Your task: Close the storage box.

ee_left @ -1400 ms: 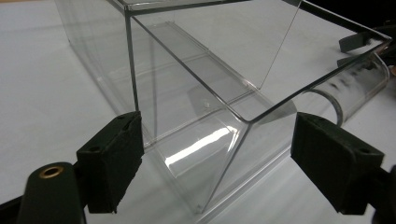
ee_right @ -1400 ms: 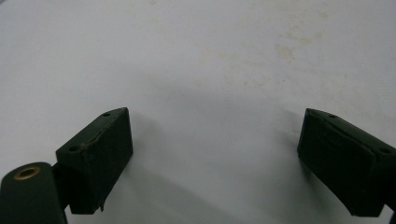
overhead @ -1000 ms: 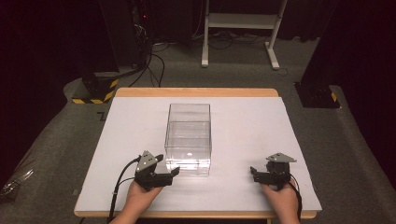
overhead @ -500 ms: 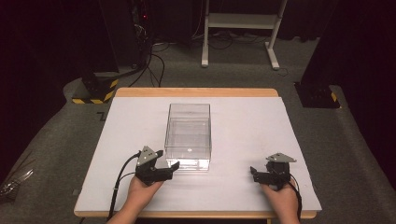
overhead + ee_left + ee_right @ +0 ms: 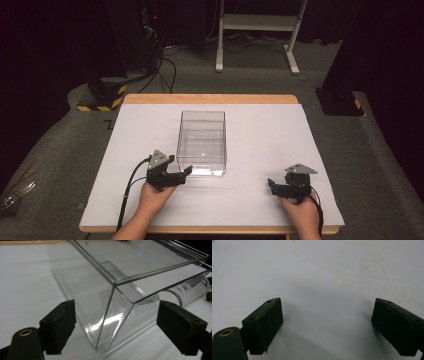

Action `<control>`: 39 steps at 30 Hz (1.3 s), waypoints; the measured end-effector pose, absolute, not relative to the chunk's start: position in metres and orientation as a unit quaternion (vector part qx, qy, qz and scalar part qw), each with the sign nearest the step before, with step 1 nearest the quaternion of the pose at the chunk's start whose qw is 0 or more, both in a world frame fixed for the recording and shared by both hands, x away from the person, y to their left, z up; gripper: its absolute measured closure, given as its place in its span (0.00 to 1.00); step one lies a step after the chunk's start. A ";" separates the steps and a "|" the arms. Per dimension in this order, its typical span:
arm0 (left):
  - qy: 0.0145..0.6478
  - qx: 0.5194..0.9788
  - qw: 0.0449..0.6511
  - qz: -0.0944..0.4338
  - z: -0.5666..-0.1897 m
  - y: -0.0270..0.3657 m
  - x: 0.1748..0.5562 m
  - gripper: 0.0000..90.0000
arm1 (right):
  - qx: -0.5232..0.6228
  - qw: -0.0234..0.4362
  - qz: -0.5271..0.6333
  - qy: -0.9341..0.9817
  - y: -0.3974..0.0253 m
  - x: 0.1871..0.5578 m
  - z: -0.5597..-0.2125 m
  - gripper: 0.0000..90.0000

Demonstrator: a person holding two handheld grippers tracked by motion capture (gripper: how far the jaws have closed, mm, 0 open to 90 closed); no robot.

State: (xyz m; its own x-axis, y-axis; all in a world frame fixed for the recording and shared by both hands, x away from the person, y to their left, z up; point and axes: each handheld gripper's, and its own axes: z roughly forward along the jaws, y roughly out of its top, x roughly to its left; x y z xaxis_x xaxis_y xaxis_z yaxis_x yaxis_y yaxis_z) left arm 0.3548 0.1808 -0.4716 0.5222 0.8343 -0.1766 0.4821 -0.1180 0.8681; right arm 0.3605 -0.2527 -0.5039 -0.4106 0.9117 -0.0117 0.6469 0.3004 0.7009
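The high view looks from above the person's side, forward and down, and takes in the whole bench and the floor behind it. The left gripper view sits low and very close, looking along its jaws at the near corner of the clear box, which stands between the jaws; the high view shares this corner. The right gripper view looks down past its jaws at bare bench surface.

grey carpet, dark curtains, white stand
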 end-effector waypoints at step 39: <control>0.473 0.729 0.466 0.169 -0.479 0.176 0.380 0.23 | 0.501 0.210 0.315 0.778 -0.253 0.360 -0.504 0.11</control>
State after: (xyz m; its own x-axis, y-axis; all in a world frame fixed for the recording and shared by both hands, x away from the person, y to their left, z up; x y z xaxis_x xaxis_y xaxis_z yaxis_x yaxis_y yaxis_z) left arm 0.3797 0.1760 -0.4787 0.4956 0.8466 -0.1939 0.5318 -0.1193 0.8384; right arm 0.3605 -0.2529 -0.5039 -0.4105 0.9118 -0.0106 0.6471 0.2995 0.7011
